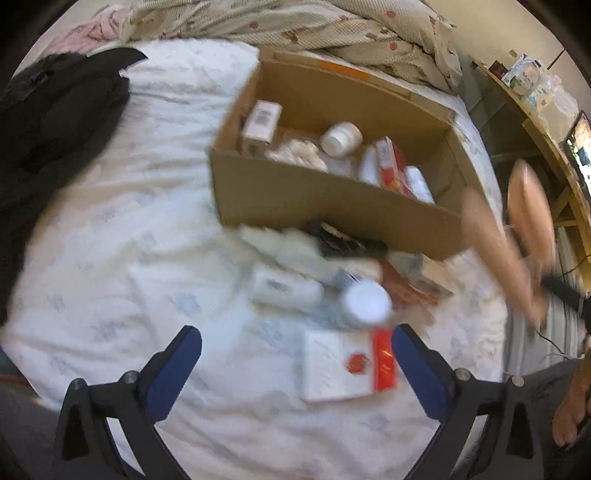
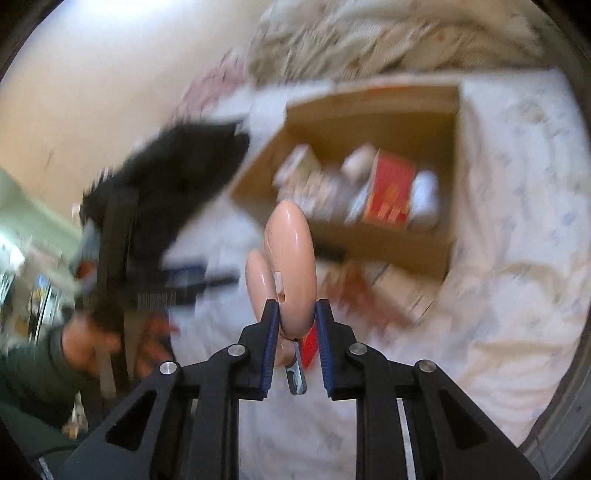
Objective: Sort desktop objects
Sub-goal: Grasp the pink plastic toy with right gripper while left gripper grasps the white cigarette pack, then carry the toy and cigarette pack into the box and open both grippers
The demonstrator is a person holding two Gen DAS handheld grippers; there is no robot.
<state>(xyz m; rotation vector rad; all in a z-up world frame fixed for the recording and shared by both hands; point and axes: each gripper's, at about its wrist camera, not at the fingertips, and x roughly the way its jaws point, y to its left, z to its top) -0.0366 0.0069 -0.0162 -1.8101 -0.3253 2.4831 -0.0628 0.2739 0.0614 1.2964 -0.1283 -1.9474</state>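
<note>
A cardboard box stands on the white bedsheet and holds a barcoded white carton, a white jar and a red and white carton. In front of it lies a pile with a white bottle, a white-lidded jar and a black comb. My left gripper is open just above a white carton with a red stripe. My right gripper is shut on a glossy pink oval object, lifted off the bed; the pink object shows blurred at the right of the left wrist view.
A black garment lies on the bed's left, a patterned quilt behind the box. A wooden desk with a screen runs along the right. A bare foot is at the lower right. A hand holds the left gripper.
</note>
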